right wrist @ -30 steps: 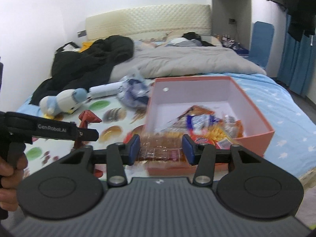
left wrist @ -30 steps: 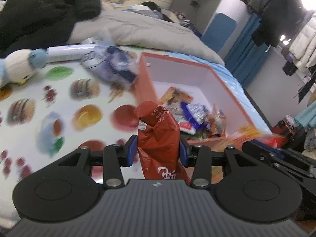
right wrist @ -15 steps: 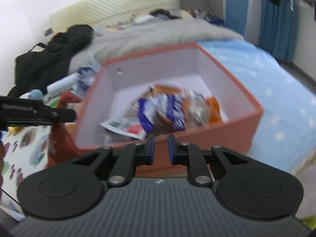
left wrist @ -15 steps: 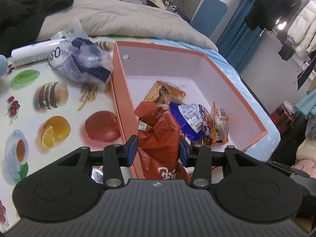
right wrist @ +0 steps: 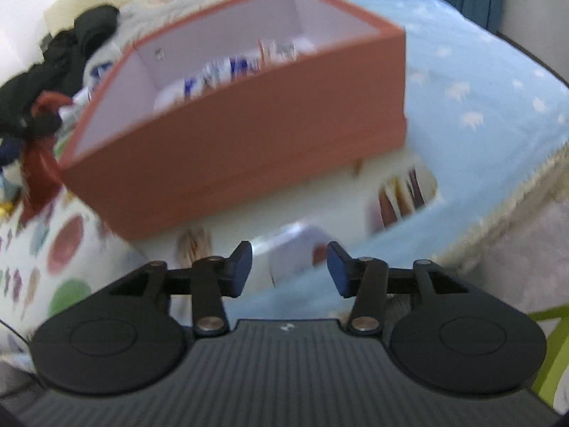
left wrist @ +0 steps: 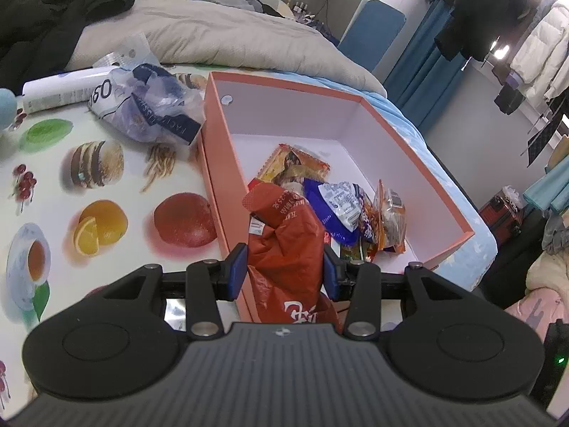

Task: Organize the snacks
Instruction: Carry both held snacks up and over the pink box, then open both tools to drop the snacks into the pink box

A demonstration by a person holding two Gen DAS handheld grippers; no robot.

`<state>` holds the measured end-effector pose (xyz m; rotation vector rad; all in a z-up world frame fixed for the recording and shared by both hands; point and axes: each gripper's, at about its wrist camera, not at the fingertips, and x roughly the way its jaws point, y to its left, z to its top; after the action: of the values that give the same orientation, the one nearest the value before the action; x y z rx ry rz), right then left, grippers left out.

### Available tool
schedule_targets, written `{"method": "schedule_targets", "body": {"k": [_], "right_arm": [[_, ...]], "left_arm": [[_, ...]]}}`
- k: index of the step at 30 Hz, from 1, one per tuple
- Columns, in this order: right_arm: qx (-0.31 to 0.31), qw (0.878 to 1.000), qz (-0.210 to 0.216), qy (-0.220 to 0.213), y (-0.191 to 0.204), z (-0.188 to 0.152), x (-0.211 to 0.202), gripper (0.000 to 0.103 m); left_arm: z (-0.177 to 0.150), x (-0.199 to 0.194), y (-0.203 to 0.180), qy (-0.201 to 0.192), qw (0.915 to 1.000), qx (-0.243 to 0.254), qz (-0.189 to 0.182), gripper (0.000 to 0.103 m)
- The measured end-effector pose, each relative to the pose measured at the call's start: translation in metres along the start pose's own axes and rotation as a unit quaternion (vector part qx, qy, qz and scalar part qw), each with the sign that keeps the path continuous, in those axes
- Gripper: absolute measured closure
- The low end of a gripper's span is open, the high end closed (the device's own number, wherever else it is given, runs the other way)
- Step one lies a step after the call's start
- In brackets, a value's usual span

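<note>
My left gripper [left wrist: 284, 270] is shut on a crumpled red snack bag [left wrist: 284, 235], which hangs over the near left wall of the orange box [left wrist: 409, 135]. Several snack packets [left wrist: 338, 206] lie inside on the white floor. In the blurred right wrist view my right gripper [right wrist: 288, 265] is low in front of the orange box's [right wrist: 249, 135] outer wall, its jaws opening. A pale packet [right wrist: 295, 245] lies on the cloth just beyond the fingertips, and the pads do not press on it. The red bag [right wrist: 39, 142] shows at the far left.
A blue and white plastic bag [left wrist: 149, 110] and a white tube [left wrist: 57, 89] lie left of the box on the food-print cloth [left wrist: 89, 185]. A grey duvet [left wrist: 231, 35] and black coat [left wrist: 53, 7] lie behind. The bed's edge [right wrist: 515, 192] drops off right of the box.
The left gripper carried the red bag rightward over the box's left wall. The right gripper no longer holds the clear brown-snack packet. It closed, sank in front of the box and has opened.
</note>
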<state>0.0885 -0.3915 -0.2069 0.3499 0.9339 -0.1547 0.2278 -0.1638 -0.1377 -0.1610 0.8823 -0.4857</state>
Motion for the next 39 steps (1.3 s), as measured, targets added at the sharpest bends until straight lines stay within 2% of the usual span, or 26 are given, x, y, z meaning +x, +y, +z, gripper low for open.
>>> {"method": "schedule_targets", "body": {"k": [7,16,26,31,35,39], "right_arm": [[-0.012,0.999,-0.008,0.035,-0.004,-0.020,0.009,0.054],[-0.014,1.000,0.006,0.001,0.006,-0.016,-0.006,0.054],[-0.044,0.997,0.005,-0.064,0.016,0.033,-0.045,0.054],[-0.053,0.993,0.015,-0.101,0.018,0.060,-0.059,0.054],[-0.064,0.990,0.019,-0.127,0.022,0.081,-0.054,0.054],[-0.063,0.989,0.026,-0.131,0.028,0.102,-0.034,0.054]], "left_arm": [[-0.011,-0.010,0.006,0.002,1.0000,0.000,0.008,0.055],[-0.002,-0.026,-0.009,-0.024,0.9995,0.022,0.003,0.055],[0.032,-0.009,-0.042,-0.033,0.9979,0.055,-0.014,0.055],[0.047,0.011,-0.049,-0.026,0.9978,0.056,-0.025,0.055],[0.057,0.029,-0.049,-0.016,0.9978,0.058,-0.026,0.055],[0.069,0.053,-0.045,0.002,0.9979,0.058,-0.030,0.055]]}}
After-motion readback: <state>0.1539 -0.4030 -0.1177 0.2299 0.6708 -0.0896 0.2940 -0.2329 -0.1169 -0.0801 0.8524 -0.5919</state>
